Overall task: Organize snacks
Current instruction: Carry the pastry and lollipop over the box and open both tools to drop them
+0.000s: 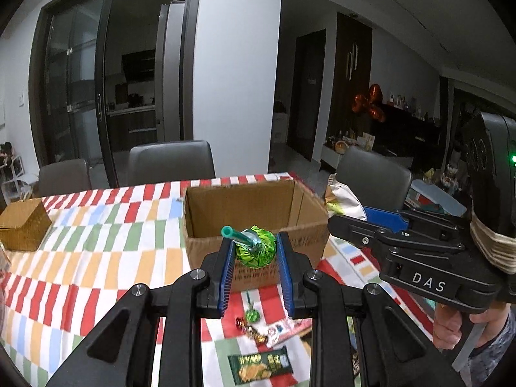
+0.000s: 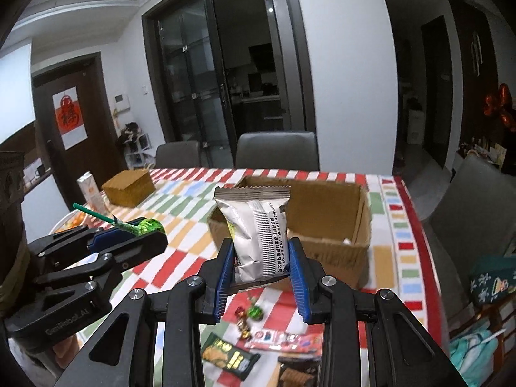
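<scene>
- Your left gripper [image 1: 254, 251] is pinching a green foil-wrapped lollipop [image 1: 256, 247] by its head, the teal stick jutting out over the left pad; it hangs above the near wall of the open cardboard box [image 1: 303, 206].
- Your right gripper [image 2: 261, 259] is clamped on the lower end of a silver snack pouch [image 2: 258, 232], held upright in front of the same box.
- Risk: the lollipop's round, slick foil head could roll or squirt out of the pads if you tilt the wrist, and it would land short of the box on the checked tablecloth [image 1: 96, 225].
- Risk: the pouch is gripped low, so its tall top may flop or catch the box's near wall as you bring it over.
- Risk: both grippers aim at one box and sit just beside each other; they could knock together over the opening.
- Count held: one lollipop, one pouch.
- Count on the cloth near you: one more green lollipop [image 2: 254, 311], a couple of small foil candies [image 2: 242, 321], one red-and-white packet [image 2: 287, 342], one green-and-black snack bar [image 2: 229, 356], one dark biscuit pack [image 2: 295, 372] partly hidden.
- Elsewhere: one woven basket box [image 2: 129, 187], one drink carton [image 2: 92, 192].
</scene>
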{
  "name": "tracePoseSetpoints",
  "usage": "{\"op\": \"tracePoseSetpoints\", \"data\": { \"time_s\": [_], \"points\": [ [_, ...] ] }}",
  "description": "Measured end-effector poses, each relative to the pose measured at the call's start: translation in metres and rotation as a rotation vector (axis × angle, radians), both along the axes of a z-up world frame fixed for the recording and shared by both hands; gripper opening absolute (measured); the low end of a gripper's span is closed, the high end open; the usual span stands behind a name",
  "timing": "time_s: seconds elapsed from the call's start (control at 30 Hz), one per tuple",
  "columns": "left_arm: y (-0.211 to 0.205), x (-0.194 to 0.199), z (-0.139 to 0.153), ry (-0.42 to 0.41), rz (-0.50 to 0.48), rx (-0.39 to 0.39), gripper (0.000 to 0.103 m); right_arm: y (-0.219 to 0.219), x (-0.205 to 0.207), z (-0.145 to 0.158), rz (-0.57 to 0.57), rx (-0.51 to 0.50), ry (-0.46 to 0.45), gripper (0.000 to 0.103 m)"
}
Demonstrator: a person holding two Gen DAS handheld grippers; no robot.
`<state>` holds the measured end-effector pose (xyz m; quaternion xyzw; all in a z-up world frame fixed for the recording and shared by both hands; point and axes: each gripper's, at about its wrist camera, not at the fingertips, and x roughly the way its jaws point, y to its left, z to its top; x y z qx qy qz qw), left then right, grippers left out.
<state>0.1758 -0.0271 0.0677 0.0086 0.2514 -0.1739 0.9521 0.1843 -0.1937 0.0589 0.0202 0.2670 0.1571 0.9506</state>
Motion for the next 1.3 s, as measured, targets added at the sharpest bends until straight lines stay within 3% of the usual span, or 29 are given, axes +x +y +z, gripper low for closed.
{"op": "tracePoseSetpoints", "data": {
  "time_s": [0.43, 1.03, 1.07, 1.1, 1.17, 1.3],
  "points": [
    [-0.015, 0.066, 0.013, 0.034, -0.008, 0.019, 0.026, -0.016, 0.044, 0.016, -0.04, -0.043, -0.012, 0.035],
    [-0.027, 0.155, -0.004, 0.171, -0.004, 0.044, 0.026, -0.023, 0.129, -0.012, -0.053, -0.072, 0.135, 0.035],
    [-0.028, 0.155, -0.005, 0.171, 0.009, 0.049, 0.033, -0.023, 0.132, -0.014, -0.061, -0.077, 0.136, 0.036],
    [-0.027, 0.155, -0.006, 0.169, 0.031, 0.058, 0.049, -0.023, 0.133, -0.014, -0.073, -0.085, 0.135, 0.043],
    [-0.023, 0.15, -0.005, 0.15, 0.057, 0.057, 0.062, -0.024, 0.132, -0.014, -0.107, -0.092, 0.139, 0.057],
    [-0.02, 0.129, -0.006, 0.124, 0.076, 0.096, 0.063, -0.027, 0.113, -0.013, -0.133, -0.11, 0.116, 0.057]
  ]
}}
